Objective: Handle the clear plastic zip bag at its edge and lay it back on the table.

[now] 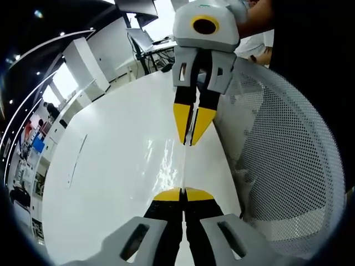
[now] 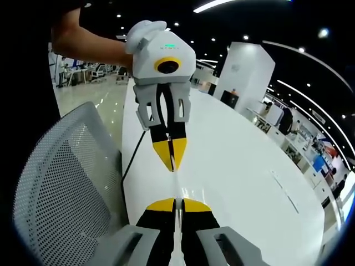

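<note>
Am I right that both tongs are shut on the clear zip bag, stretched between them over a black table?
Not quite: the table is white, as the left gripper view shows. The rest holds: the left tongs and right tongs are both shut on the zip bag, stretched between them.

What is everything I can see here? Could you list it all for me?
zip bag: one, clear, stretched edge-on between the two tools above the table
table: one, white, glossy, long, under the bag
mesh chair: one, white-grey, beside the table edge
cable: one, dark, at the table edge near the chair
office room: desks, shelves and ceiling lights in the background
left tool: yellow tips, shut on the bag's near edge
right tool: yellow tips, shut on the bag's opposite edge
person's hand: gloved white, holding the left tool
</note>
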`<state>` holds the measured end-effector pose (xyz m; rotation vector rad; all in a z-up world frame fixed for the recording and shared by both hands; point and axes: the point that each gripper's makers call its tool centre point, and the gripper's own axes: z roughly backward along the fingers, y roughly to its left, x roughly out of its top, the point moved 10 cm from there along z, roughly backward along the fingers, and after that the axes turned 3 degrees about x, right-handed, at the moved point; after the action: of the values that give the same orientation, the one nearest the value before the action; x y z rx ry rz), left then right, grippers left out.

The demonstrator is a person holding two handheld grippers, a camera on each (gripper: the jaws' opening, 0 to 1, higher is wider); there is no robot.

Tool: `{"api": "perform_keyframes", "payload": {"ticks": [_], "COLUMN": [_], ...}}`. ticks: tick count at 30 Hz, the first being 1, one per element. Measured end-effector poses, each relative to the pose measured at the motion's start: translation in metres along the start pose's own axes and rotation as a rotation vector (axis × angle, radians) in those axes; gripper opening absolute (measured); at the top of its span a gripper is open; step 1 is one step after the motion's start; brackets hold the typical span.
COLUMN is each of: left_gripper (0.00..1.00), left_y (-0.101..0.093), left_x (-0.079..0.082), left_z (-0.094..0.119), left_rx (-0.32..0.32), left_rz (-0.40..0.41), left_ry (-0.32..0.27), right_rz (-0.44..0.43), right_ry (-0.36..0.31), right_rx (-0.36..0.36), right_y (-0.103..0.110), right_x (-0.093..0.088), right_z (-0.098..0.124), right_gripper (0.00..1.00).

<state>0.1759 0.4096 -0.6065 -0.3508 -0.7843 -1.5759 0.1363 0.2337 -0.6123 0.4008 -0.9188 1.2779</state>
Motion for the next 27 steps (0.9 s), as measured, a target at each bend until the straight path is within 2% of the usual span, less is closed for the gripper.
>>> {"api": "perform_keyframes", "payload": {"ticks": [27], "left_gripper": [0.00], "left_y": [-0.0009], "left_x": [-0.0005], "left_z": [0.0019], "left_rx": [0.001], "left_rz": [0.007], "left_ry": [0.009], "right_rz": [-0.002], "right_ry": [-0.006], "right_rx": [0.007], "right_y": [0.0003], "right_x": [-0.0013], "right_z": [-0.0002], "right_gripper": [0.00]}}
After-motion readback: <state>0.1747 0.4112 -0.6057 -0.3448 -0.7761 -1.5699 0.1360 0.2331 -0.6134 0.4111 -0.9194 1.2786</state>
